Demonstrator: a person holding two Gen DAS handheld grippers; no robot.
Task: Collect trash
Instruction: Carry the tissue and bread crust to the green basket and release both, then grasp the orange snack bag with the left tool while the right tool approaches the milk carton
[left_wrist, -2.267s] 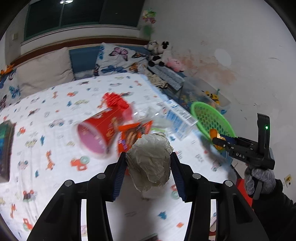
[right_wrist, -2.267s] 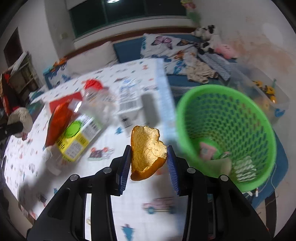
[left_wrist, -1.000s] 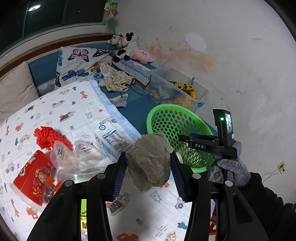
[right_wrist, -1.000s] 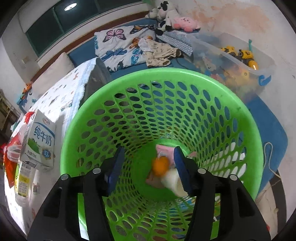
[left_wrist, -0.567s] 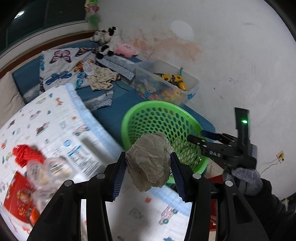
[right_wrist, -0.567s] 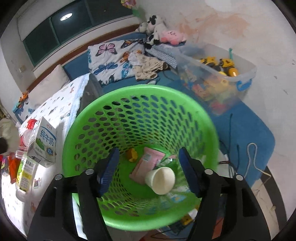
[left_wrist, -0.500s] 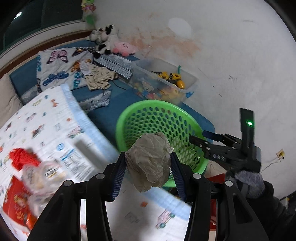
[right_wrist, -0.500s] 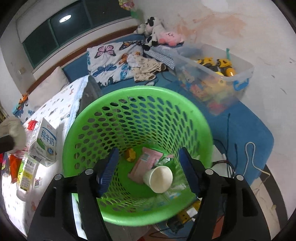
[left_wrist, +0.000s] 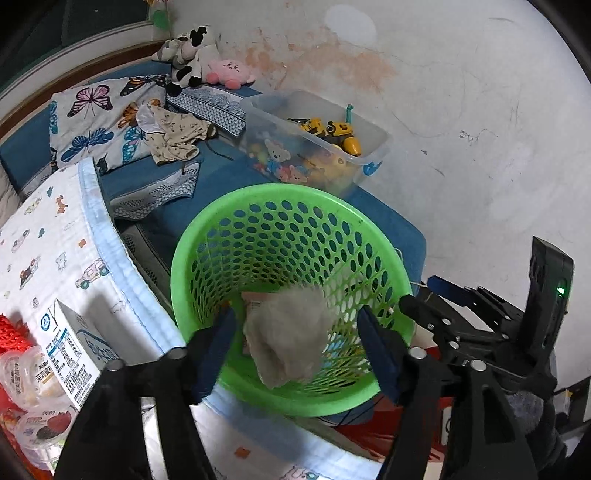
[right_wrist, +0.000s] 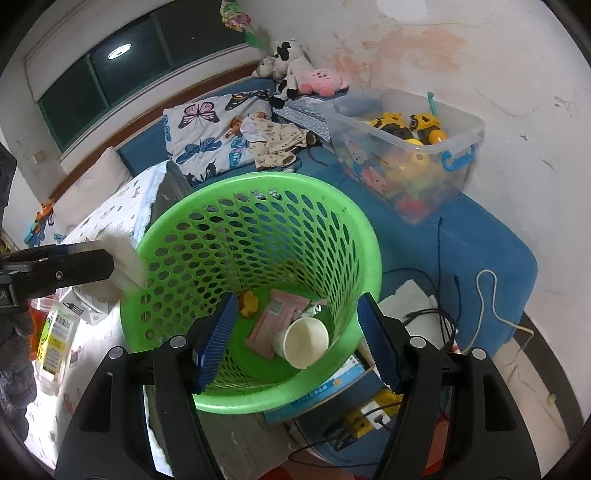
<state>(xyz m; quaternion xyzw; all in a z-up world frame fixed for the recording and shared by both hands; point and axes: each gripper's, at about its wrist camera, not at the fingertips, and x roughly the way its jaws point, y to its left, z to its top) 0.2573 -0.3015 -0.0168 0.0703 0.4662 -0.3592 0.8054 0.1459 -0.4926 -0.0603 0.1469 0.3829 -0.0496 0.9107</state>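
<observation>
Fingers of the left gripper (left_wrist: 295, 345) stand spread, the crumpled paper wad (left_wrist: 286, 338) blurred between them, touching neither, over the green basket (left_wrist: 236, 206). The right gripper (right_wrist: 293, 334) is likewise spread and empty above the basket, where a paper cup (right_wrist: 304, 341), pink wrapper (right_wrist: 275, 317) and orange peel (right_wrist: 248, 302) lie. Beyond sits a clear toy bin (right_wrist: 450, 125).
</observation>
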